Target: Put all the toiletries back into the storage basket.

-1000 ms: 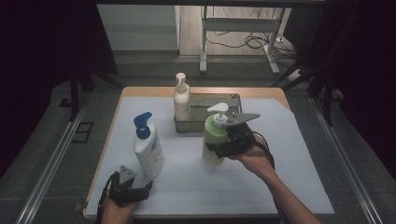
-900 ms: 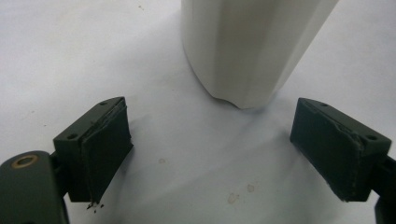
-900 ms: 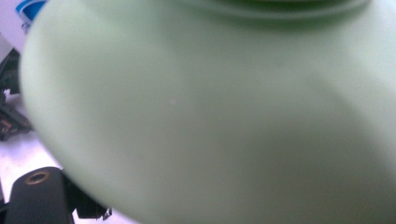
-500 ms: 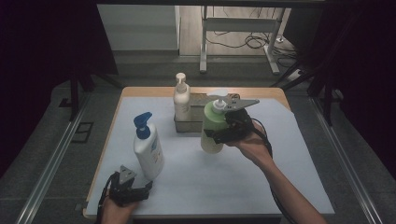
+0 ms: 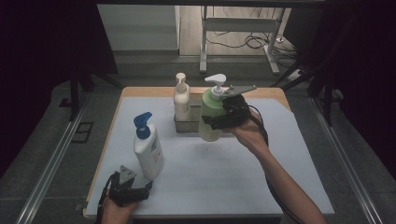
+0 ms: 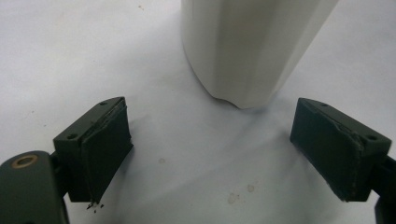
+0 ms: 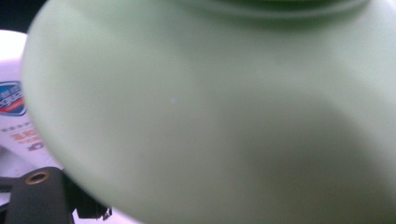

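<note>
Right gripper clamped on the green pump bottle, jaws squeezing its body from the side. Bottle lifted clear of the table sheet, tilted a little, white pump head at the top. Held just beside and in front of the grey metal tray at the far middle of the table. In the right gripper view, pale green plastic pressed close against the camera, blurred; a sliver of a white label with blue print at the left edge, and a dark jaw base low at the left.

Left gripper low at the near left corner of the table, jaws spread wide and gripping nothing. In the left gripper view, two black pads well apart, resting over the white sheet, with the base of a white bottle just ahead and between them, not touching either pad.

Seen from above, that white bottle with the blue pump standing upright on the sheet, just beyond the left gripper.

In the tray, a cream pump bottle standing upright at its left side. Anything else inside the tray hidden behind the green bottle and the right hand; cannot tell.

White sheet covering most of the wooden table.
</note>
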Motion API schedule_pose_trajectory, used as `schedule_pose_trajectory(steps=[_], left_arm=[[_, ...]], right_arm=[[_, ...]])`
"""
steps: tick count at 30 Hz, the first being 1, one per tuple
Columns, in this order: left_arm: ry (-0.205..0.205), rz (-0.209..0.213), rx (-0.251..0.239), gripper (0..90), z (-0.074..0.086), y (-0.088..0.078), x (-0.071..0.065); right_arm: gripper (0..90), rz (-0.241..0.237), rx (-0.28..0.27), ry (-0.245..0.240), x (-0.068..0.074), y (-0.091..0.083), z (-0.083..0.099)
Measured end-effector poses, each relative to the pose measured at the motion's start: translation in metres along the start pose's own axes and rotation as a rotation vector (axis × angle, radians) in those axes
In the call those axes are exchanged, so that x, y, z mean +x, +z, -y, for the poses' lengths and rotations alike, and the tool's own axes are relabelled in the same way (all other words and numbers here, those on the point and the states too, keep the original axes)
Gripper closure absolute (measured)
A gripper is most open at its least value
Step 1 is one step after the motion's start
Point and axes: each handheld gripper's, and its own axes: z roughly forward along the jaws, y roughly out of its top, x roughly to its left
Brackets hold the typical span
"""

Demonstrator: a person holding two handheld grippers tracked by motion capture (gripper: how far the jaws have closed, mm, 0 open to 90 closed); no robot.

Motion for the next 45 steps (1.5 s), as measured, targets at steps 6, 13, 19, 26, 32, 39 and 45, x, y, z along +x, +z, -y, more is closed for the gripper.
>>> schedule_pose_trajectory(steps=[6, 13, 19, 26, 32, 39, 45], left_arm=[[0.0, 0.0, -0.001, 11.9, 0.0, 0.0, 0.0], [0.0, 0.0, 0.0, 11.9, 0.0, 0.0, 0.0], [0.0, 0.0, 0.0, 11.9, 0.0, 0.0, 0.0], [0.0, 0.0, 0.001, 11.9, 0.0, 0.0, 0.0], [0.0, 0.001, 0.0, 11.9, 0.0, 0.0, 0.0], [0.0, 0.001, 0.0, 11.9, 0.0, 0.0, 0.0], [0.0, 0.0, 0.001, 11.9, 0.0, 0.0, 0.0]], right_arm=[[12.3, 0.021, -0.002, 0.009, -0.005, 0.008, -0.008], [12.3, 0.049, -0.008, 0.024, -0.013, 0.017, -0.015], [12.3, 0.075, -0.015, 0.035, -0.02, 0.023, -0.021], [12.3, 0.103, -0.014, 0.052, -0.025, 0.033, -0.023], [12.3, 0.129, -0.015, 0.061, -0.03, 0.04, -0.027], [12.3, 0.162, -0.018, 0.068, -0.035, 0.047, -0.032], [12.3, 0.165, -0.007, 0.087, -0.04, 0.056, -0.034]])
